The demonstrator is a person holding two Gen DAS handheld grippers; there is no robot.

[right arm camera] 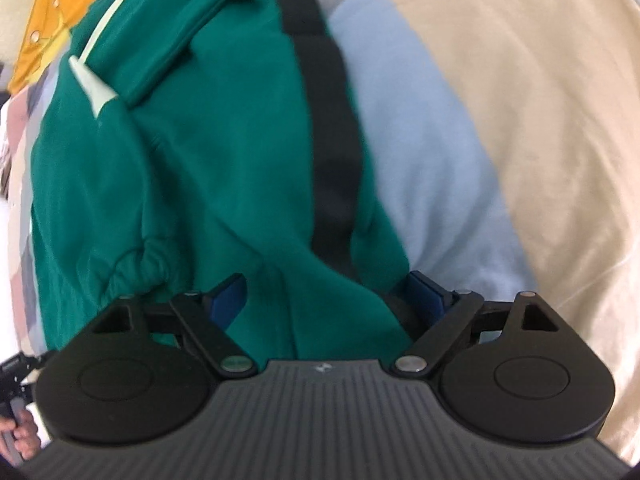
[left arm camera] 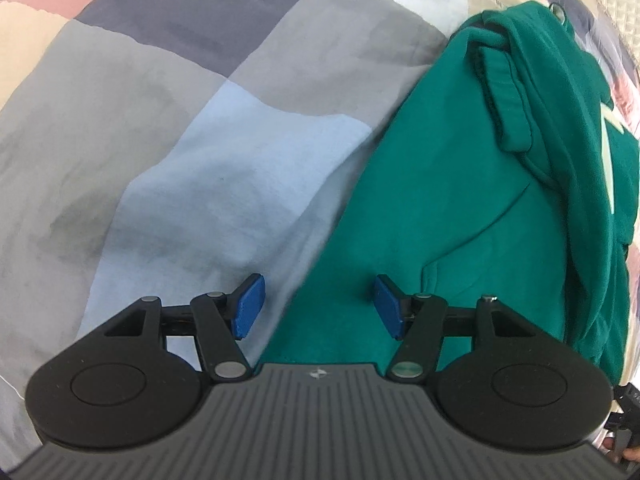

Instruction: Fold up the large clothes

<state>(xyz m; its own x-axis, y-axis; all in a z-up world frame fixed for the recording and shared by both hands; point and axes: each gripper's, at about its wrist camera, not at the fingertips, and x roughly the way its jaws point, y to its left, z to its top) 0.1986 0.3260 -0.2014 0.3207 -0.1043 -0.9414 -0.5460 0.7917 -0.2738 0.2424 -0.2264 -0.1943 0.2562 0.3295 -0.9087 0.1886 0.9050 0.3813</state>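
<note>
A green sweatshirt [left arm camera: 472, 184] with pale lettering lies partly folded on a patchwork bedspread [left arm camera: 192, 128]. My left gripper [left arm camera: 320, 306] is open, low over the sweatshirt's left edge; one pad is over the bedspread, the other over green cloth. In the right wrist view the sweatshirt [right arm camera: 192, 152] shows a black side stripe [right arm camera: 332, 152]. My right gripper [right arm camera: 326, 300] is open wide, with a fold of green cloth lying between its blue pads.
The bedspread has grey, light blue, navy, pink and cream squares [right arm camera: 520, 120]. An orange-yellow item [right arm camera: 52, 20] lies at the far left beyond the sweatshirt. The person's hand and the other gripper's handle [right arm camera: 16, 392] show at the lower left.
</note>
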